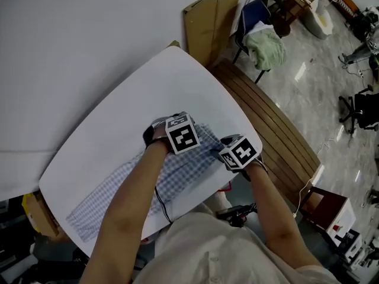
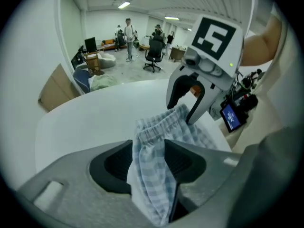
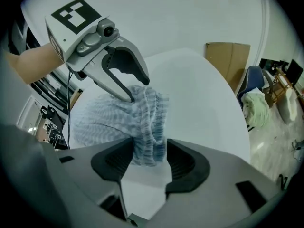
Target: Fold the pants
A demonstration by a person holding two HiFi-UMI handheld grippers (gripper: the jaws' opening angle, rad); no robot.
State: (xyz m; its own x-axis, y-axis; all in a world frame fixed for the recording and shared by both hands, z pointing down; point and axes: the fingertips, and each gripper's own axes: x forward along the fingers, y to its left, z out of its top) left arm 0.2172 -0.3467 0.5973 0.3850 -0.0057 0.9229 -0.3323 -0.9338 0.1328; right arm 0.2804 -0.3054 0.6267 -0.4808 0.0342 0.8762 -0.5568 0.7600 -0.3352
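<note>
A white table [image 1: 112,105] with rounded corners fills most of the head view, set against a pale wall. A brown slatted wooden surface [image 1: 275,138] runs along its right side. Beyond that stand a leaning sheet of cardboard [image 1: 210,16] and a blue chair [image 1: 251,16] draped with a pale green cloth [image 1: 266,47].

Blue-and-white checked pants [image 1: 115,194] lie across the near half of the table. They run diagonally from the lower left corner up toward the right edge. The far end, with its gathered elastic waistband, is bunched up where the two grippers meet.

The person's bare forearms reach in from the bottom of the view. Each hand carries a gripper topped by a cube with black-and-white square markers.

The left gripper [image 2: 148,161] points steeply down at the waistband end. Its jaws are pinched on a thick fold of the checked cloth, which fills the gap between the two dark pads and runs back toward the camera.

The right gripper [image 3: 147,163] stands just beside it, at the table's near right edge, also pointing steeply down. Its jaws are spread wide. The crumpled waistband edge sits between their tips, with bare white table showing in the gap behind the cloth.
</note>
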